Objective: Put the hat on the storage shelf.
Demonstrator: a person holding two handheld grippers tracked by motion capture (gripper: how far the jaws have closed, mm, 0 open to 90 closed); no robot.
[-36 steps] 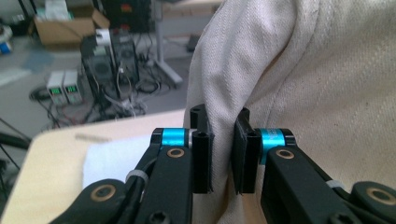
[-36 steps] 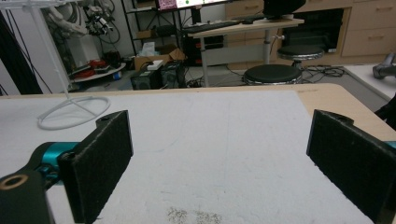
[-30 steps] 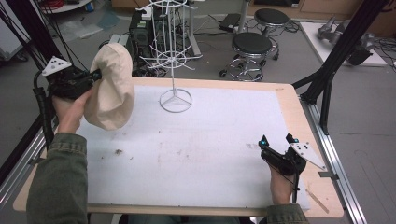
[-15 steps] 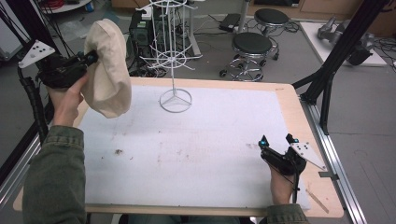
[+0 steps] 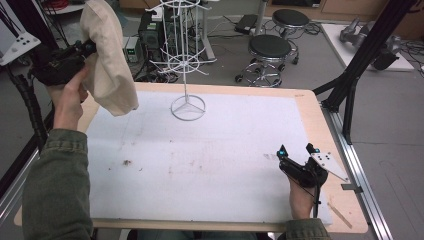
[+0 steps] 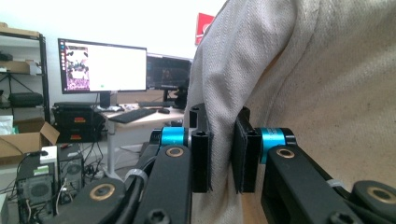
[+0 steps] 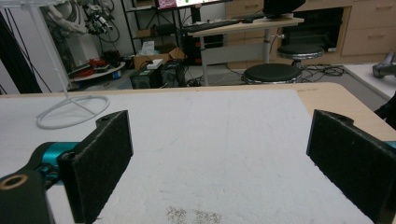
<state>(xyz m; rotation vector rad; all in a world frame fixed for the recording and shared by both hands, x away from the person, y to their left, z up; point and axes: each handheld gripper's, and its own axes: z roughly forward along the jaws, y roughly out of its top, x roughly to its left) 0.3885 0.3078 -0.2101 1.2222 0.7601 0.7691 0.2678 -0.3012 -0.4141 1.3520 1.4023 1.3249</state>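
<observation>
Left gripper view: beige cloth [image 6: 299, 93], edges cut off.

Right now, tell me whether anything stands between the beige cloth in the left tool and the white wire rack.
Nothing visible does. The left tool holds the beige cloth up at the table's left edge; the gap to the white wire rack is open air above bare table.

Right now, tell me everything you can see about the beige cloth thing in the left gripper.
The cloth is beige, coarsely woven fabric, soft and rounded like a hat or bag; which one I cannot tell. It hangs in the air above the table's far left corner, beside the white wire rack and apart from it. The left gripper is shut on a fold of it; the rest droops free below.
</observation>
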